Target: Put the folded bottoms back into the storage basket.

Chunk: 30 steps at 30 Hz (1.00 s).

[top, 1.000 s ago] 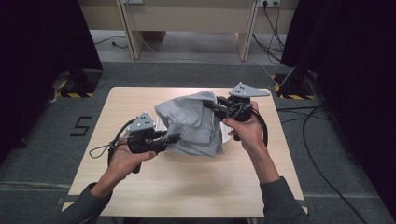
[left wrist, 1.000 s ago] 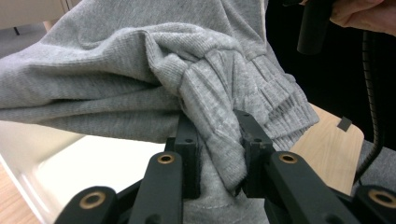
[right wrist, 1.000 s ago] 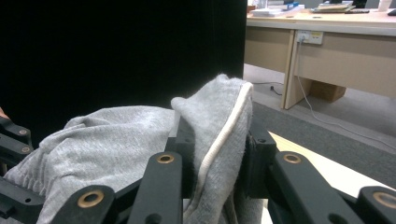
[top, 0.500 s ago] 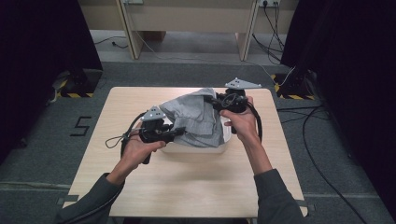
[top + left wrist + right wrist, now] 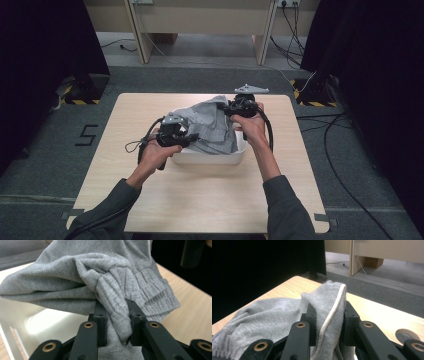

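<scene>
- Grey garment point(image 5: 212, 125) hangs bunched between the two grippers, over a white tub point(image 5: 210, 156) that stands near the middle of the worktop point(image 5: 200, 200).
- Its lower folds drape down into the tub and over the tub's right end; the upper part is held up clear of the rim.
- Left gripper point(image 5: 192, 138) sits at the tub's left end, its jaws clamped on a gathered fold of the cloth.
- In the left gripper view the cloth point(image 5: 100, 277) is pinched tight between the left gripper's point(image 5: 115, 320) two black jaws, with a ribbed cuff or hem hanging off to the right and the pale inside of the tub point(image 5: 42, 322) below.
- Right gripper point(image 5: 231, 108) is at the tub's far right corner, also closed on the cloth, and higher on the garment than the left one.
- In the right gripper view the right gripper's point(image 5: 327, 315) jaws squeeze a thick fold of the garment point(image 5: 272, 312) that has a pale seam running along its edge; the rest of the fabric trails away to the left.
- Each hand grips its tool from behind, and a black cable loops from each gripper.
- Bare wood of the worktop lies all round the tub, and grey floor point(image 5: 360, 165) surrounds the worktop.
</scene>
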### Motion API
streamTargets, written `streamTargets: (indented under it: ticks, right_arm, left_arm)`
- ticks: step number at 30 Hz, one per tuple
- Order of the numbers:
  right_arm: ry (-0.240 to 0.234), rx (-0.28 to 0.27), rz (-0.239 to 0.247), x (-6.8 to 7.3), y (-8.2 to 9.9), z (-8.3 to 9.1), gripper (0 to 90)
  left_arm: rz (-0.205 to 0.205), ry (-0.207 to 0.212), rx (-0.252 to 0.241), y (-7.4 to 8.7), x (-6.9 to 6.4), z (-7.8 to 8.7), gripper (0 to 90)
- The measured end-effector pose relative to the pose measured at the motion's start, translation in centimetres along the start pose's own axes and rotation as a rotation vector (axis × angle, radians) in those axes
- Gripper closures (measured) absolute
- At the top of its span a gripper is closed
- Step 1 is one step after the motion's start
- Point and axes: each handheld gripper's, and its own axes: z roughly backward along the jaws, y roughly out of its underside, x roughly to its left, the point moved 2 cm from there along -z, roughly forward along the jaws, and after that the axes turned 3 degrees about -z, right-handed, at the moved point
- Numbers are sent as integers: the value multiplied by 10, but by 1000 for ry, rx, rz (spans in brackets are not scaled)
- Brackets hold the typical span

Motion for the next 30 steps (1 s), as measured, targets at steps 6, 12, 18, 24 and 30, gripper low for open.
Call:
streamTargets:
  ticks: [6,12,18,24,30]
  right_arm:
    - [23,44,-7,-7,9,-16,733]
    - [40,54,-23,-14,12,-22,732]
    - [52,89,-23,-18,21,-30,732]
    - [66,119,-43,-23,30,-33,731]
    - [87,158,-55,-25,36,-36,720]
  left_arm:
    - [6,-11,28,6,4,-11,727]
    - [-1,-33,48,8,7,-18,726]
    - [-12,-37,76,12,5,-26,723]
    - [-12,-39,108,15,8,-30,715]
    - [-4,-43,145,21,11,-35,707]
